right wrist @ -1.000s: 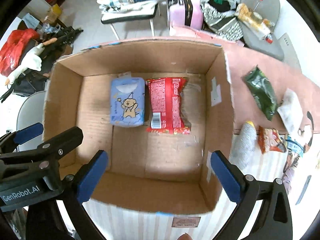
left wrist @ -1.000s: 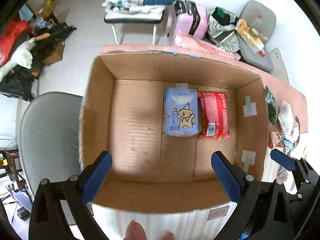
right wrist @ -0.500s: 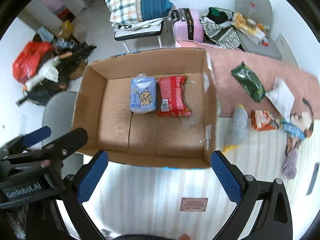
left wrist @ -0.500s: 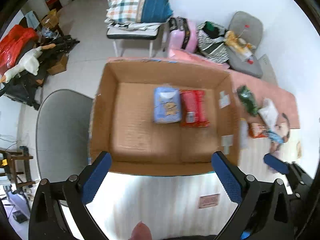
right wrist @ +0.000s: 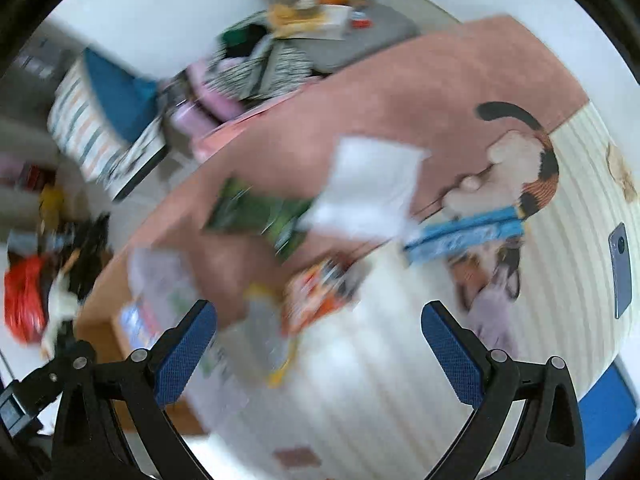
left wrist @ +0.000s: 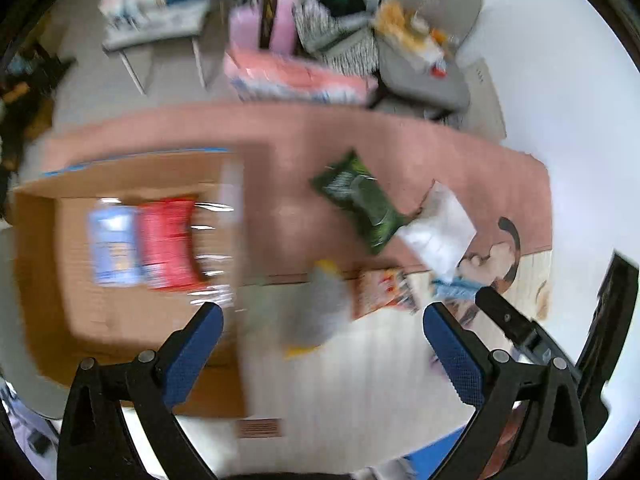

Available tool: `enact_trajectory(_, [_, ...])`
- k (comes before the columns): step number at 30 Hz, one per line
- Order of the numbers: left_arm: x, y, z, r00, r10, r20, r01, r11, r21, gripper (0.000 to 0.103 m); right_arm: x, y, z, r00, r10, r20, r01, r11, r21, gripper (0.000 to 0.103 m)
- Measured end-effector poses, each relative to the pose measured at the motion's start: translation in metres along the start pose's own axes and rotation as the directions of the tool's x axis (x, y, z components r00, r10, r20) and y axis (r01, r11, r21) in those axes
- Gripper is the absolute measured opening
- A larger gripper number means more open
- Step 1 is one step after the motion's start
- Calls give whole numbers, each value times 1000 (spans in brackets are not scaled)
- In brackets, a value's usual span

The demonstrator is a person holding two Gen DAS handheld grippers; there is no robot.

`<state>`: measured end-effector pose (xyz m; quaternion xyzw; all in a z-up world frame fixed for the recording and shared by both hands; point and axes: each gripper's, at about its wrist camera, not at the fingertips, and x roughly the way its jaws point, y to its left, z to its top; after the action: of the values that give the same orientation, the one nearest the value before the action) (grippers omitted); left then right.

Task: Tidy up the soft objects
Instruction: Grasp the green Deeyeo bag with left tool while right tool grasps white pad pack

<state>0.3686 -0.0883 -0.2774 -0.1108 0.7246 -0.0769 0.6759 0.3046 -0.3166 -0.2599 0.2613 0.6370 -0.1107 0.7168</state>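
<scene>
Both views are motion-blurred. The cardboard box [left wrist: 48,288] sits at the left, holding a blue packet [left wrist: 114,246] and a red packet [left wrist: 168,246]. On the table beside it lie a grey plush [left wrist: 320,304], a green bag [left wrist: 360,200], a white pouch [left wrist: 440,228], an orange snack pack [left wrist: 380,290] and a blue wrapper [right wrist: 464,236]. My left gripper [left wrist: 322,340] hangs open above the grey plush, empty. My right gripper [right wrist: 320,336] is open and empty above the orange snack pack [right wrist: 316,292] and grey plush [right wrist: 268,332].
A pink and striped cloth [right wrist: 440,92] covers the table. A phone [right wrist: 620,268] lies at the far right edge. Beyond the table are a grey chair [left wrist: 424,64] piled with things, a pink suitcase [left wrist: 264,16] and folded bedding [right wrist: 100,120].
Both grippers have swung right, away from above the box toward the loose items on the table. The box slid to the left of both views. Both grippers stay open and empty.
</scene>
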Motion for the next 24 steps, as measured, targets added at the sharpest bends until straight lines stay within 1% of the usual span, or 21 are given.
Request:
enact_trajectory(1, [12, -6, 10, 1000, -7, -24, 6, 1000, -11, 102, 9, -8, 12, 1000, -1, -14, 1, 1000, 14, 98])
enact_trajectory(2, [33, -16, 28, 998, -7, -61, 5, 1000, -31, 98, 21, -18, 27, 999, -3, -36, 4, 1000, 30, 94])
enact_trajectory(4, [64, -28, 52, 993, 4, -115, -11, 998, -57, 97, 39, -28, 44, 998, 2, -57, 1, 999, 47, 92])
enact_trajectory(6, [99, -35, 73, 985, 11, -175, -28, 995, -98, 97, 56, -38, 59, 997, -5, -74, 10, 998, 63, 92])
enact_trajectory(8, [131, -39, 89, 971, 1, -237, -36, 989, -143, 97, 73, -43, 70, 995, -1, -97, 9, 997, 79, 93])
enact_trajectory(9, [141, -39, 94, 967, -5, -254, -38, 986, -164, 97, 82, -46, 75, 994, 4, -110, 6, 996, 91, 93])
enact_trajectory(10, [157, -39, 101, 960, -3, -280, -53, 980, -192, 97, 91, -48, 79, 993, 9, -120, 3, 995, 104, 93])
enact_trajectory(11, [165, -39, 104, 956, 4, -293, -67, 976, -206, 97, 100, -50, 84, 991, 23, -131, -8, 993, 121, 93])
enact_trajectory(12, [171, -40, 107, 954, 17, -299, -84, 973, -215, 97, 107, -49, 87, 990, 24, -141, -6, 992, 129, 93])
enact_trajectory(13, [178, -41, 111, 952, 46, -302, -113, 972, -207, 97, 116, -49, 90, 988, 29, -150, -9, 991, 135, 93])
enact_trajectory(14, [183, -45, 115, 949, 99, -299, -158, 971, -179, 96, 122, -49, 91, 987, 33, -158, -11, 991, 137, 93])
enact_trajectory(15, [185, -49, 116, 945, 151, -289, -199, 970, -141, 92, 131, -47, 95, 985, 28, -170, -5, 991, 136, 93])
enact_trajectory(16, [188, -56, 117, 937, 220, -273, -248, 966, -76, 89, 138, -46, 98, 983, 8, -182, 16, 991, 129, 93])
enact_trajectory(18, [191, -64, 115, 921, 298, -251, -302, 953, 20, 81, 147, -42, 101, 979, -26, -202, 46, 994, 96, 93])
enact_trajectory(19, [191, -68, 114, 913, 337, -231, -329, 941, 75, 81, 151, -41, 101, 976, -35, -217, 51, 996, 68, 92])
enact_trajectory(20, [192, -72, 110, 907, 366, -208, -344, 929, 137, 81, 154, -39, 101, 971, -53, -234, 61, 998, 27, 89])
enact_trajectory(21, [192, -75, 106, 902, 388, -190, -356, 916, 185, 81, 157, -38, 101, 966, -63, -249, 61, 998, -15, 89])
enact_trajectory(22, [192, -76, 104, 900, 397, -181, -361, 911, 201, 81, 158, -38, 100, 962, -66, -263, 58, 997, -41, 87])
enact_trajectory(24, [193, -78, 99, 904, 394, -167, -353, 907, 232, 81, 159, -37, 100, 957, -98, -273, 75, 993, -95, 86])
